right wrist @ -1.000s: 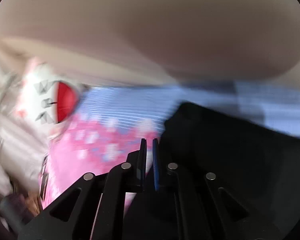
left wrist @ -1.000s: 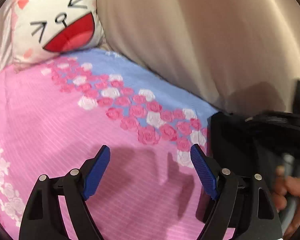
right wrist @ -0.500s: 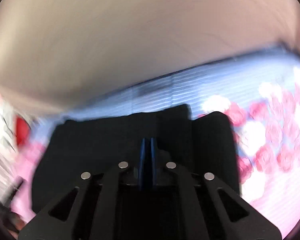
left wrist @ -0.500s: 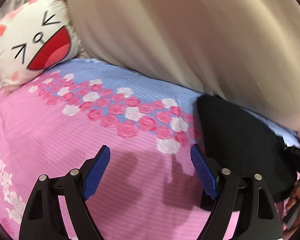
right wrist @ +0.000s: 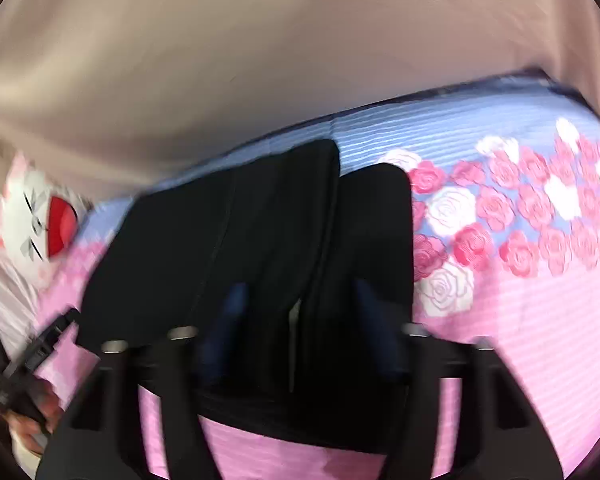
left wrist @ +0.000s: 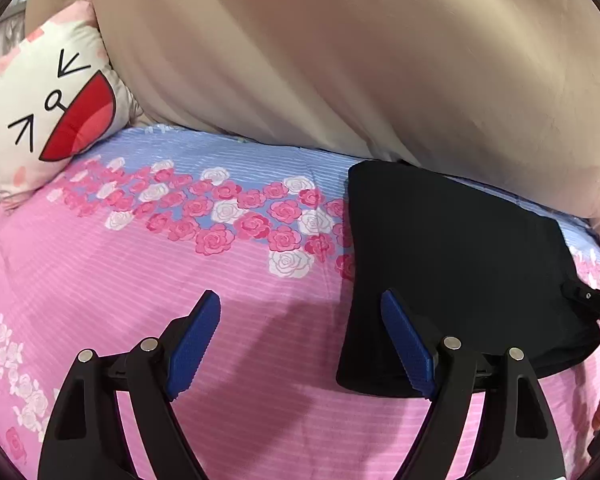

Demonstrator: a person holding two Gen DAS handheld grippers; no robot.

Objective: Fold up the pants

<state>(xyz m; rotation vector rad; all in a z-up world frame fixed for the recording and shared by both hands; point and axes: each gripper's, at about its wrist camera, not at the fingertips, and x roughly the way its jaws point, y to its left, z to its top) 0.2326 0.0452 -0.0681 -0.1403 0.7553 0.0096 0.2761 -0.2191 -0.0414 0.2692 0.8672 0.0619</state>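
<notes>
Black pants (left wrist: 456, 256) lie folded in a flat stack on the bed's pink and blue rose sheet (left wrist: 148, 280). In the right wrist view the pants (right wrist: 260, 240) lie straight ahead, showing layered folds. My left gripper (left wrist: 300, 316) is open and empty, hovering over the pink sheet just left of the pants. My right gripper (right wrist: 298, 294) is open, its blue pads blurred, over the near edge of the pants and holding nothing. Its tip also shows at the right edge of the left wrist view (left wrist: 592, 300).
A white cartoon-face pillow (left wrist: 48, 116) lies at the bed's far left corner. A beige curtain (left wrist: 360, 60) hangs along the far side of the bed. A hand (right wrist: 32, 424) holding the left gripper's handle shows at lower left in the right wrist view.
My right gripper has opened and let go of the pants, which now lie flat on the bed. My left gripper stayed open while its view shifted right, showing more of the pants.
</notes>
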